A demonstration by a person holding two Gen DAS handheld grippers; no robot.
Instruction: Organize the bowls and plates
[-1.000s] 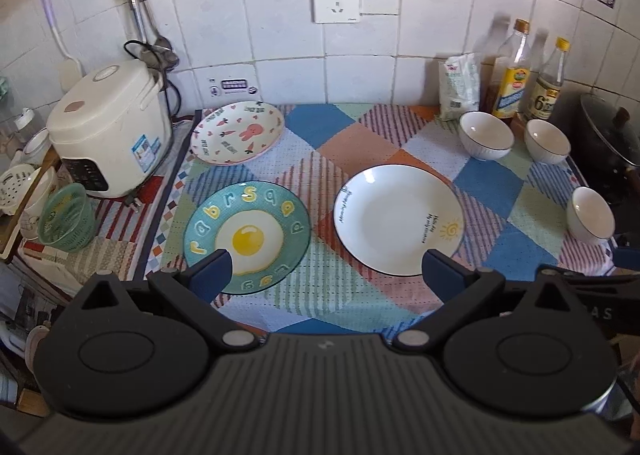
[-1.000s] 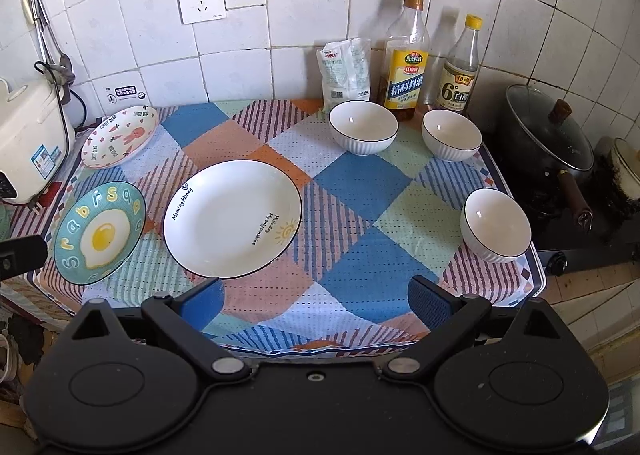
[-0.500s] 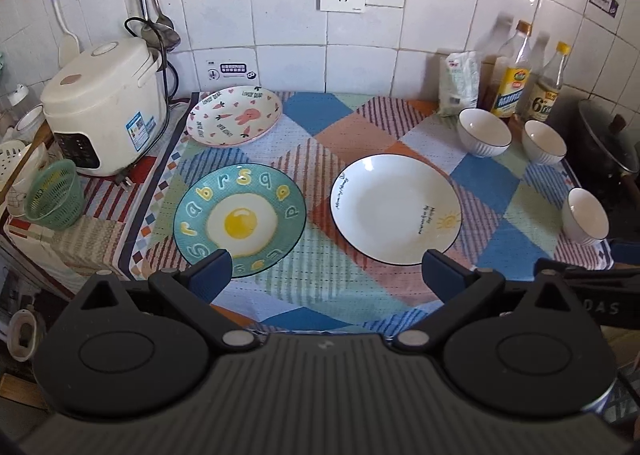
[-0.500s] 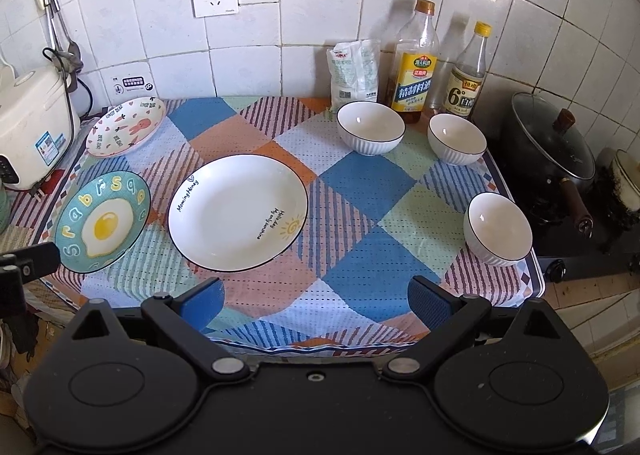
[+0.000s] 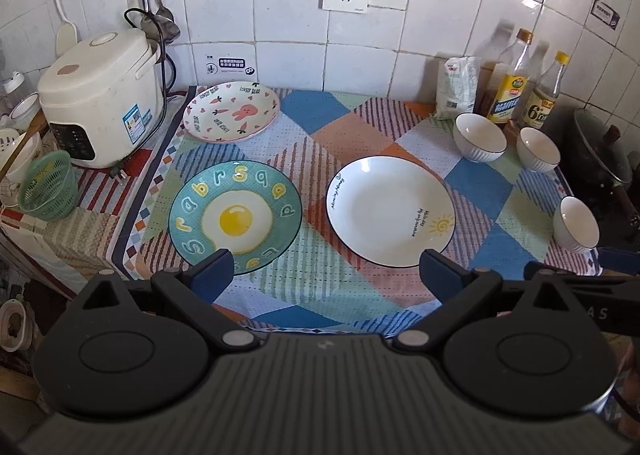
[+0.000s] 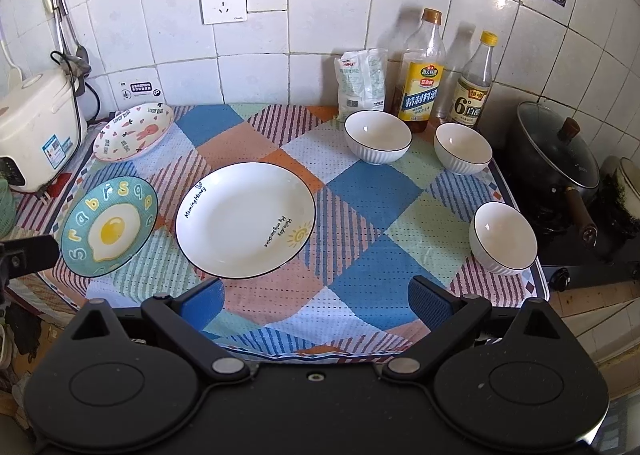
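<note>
Blue-padded left tongs (image 5: 322,269) and right tongs (image 6: 314,297) both agape, empty, pulled back slightly; egg plate (image 5: 235,217), white plate (image 6: 245,220), bowls untouched.

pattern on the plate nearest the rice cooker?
Pink rabbit, carrots and hearts on white; clearest in left wrist view.

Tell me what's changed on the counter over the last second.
Only the cameras shifted: both grippers pulled back and rose a little, so the counter shows more fully. Left gripper and right gripper stay open and empty. The three plates, egg plate included, and the three bowls have not moved.
</note>
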